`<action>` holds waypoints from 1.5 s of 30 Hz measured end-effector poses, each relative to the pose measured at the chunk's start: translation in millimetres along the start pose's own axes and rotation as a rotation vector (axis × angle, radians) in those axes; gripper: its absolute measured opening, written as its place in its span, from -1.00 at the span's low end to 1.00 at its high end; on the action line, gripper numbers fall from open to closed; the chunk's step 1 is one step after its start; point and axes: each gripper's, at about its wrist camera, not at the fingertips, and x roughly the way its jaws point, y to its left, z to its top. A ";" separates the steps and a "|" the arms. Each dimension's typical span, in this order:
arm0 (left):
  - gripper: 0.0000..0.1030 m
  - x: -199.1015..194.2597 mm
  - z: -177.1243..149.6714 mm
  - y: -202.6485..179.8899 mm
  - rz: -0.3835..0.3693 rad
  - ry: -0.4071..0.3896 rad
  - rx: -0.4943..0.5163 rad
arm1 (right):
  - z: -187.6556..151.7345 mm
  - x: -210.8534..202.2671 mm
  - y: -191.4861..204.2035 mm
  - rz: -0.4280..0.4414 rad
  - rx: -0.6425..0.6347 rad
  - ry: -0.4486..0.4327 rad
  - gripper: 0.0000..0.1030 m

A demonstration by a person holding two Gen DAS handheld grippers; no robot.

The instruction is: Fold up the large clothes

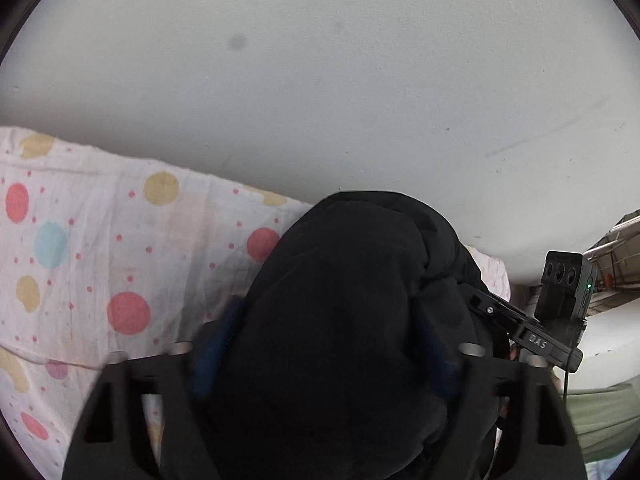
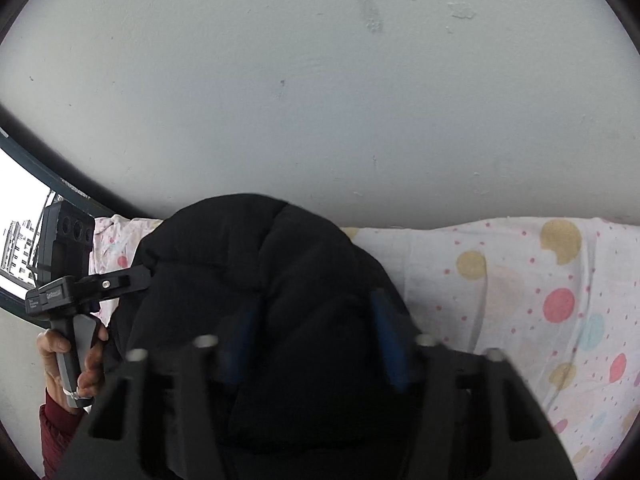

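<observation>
Nearest, lower centre of each wrist view: the left gripper [image 1: 328, 360] and right gripper [image 2: 316, 356] each stand part-closed with a thick bunch of the black padded garment [image 1: 344, 300] between the blue pads, apparently pinched. The garment mounds up, bunched, not flat. Beyond it lies the dotted sheet [image 1: 100, 248], then the pale wall [image 1: 320, 60]. Judgement: folding is at an early or middle stage; no finished fold is visible.
</observation>
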 end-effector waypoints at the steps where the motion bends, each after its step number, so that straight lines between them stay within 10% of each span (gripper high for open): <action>1: 0.05 0.6 -2.4 -0.5 0.002 0.001 0.005 | -2.5 -2.3 4.7 -0.016 -0.020 -0.006 -0.43; 11: -0.70 -36.8 -51.8 -49.4 0.013 -0.145 0.226 | -34.4 -37.2 59.5 -0.116 -0.241 -0.139 -0.84; 29: -0.74 -118.4 -241.0 -97.9 0.037 -0.323 0.687 | -226.8 -140.8 124.1 -0.228 -0.516 -0.397 -0.86; 45: -0.75 -107.0 -275.3 -92.1 0.085 -0.356 0.688 | -231.5 -178.8 104.8 -0.119 -0.347 -0.450 -0.78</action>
